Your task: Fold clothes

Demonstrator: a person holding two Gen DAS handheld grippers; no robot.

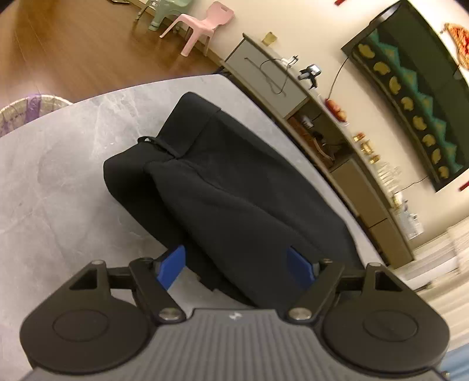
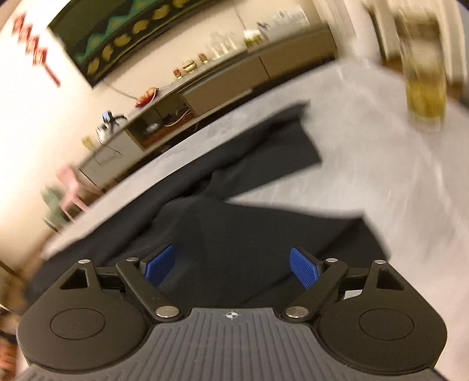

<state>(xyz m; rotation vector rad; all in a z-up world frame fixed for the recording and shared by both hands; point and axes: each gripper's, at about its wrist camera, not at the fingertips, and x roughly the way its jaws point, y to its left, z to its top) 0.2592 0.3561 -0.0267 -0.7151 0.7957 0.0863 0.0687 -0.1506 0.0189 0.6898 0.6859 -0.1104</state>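
Left wrist view
Surface: a grey marbled stone-look table (image 1: 58, 181) runs ahead of and to the left of the tool.
Room: brown wooden floor beyond the table's far edge, with a pink plastic child's chair (image 1: 202, 26) and a pale green one beside it; a long low beige sideboard (image 1: 337, 152) along a cream wall to the right; a dark-framed wall panel with gold shapes (image 1: 410, 96) above it.
Task thing: the black folded fabric garment (image 1: 222, 187) lies on the table straight ahead of the tool, its near end between the blue pads.
Hard to make out: a woven basket (image 1: 26, 112) at the left edge is cut off; small items on the sideboard are blurred.
Left gripper (image 1: 236, 268): released, blue fingers (image 1: 173, 268) spread wide, tilted down over the cloth; nothing pinched.

Right wrist view
Surface: the same grey table spreads ahead and to the right.
Room: sideboard and wall panel to the upper left, streaked with motion blur.
Task thing: the black garment lies under and ahead of the tool, two flat leg-like parts running away to the right.
Hard to make out: a yellowish glass jar (image 2: 425, 88) far right is smeared; the lower left edge is unreadable.
Right gripper (image 2: 231, 266): released, blue pads (image 2: 303, 268) wide apart above the cloth, holding nothing.
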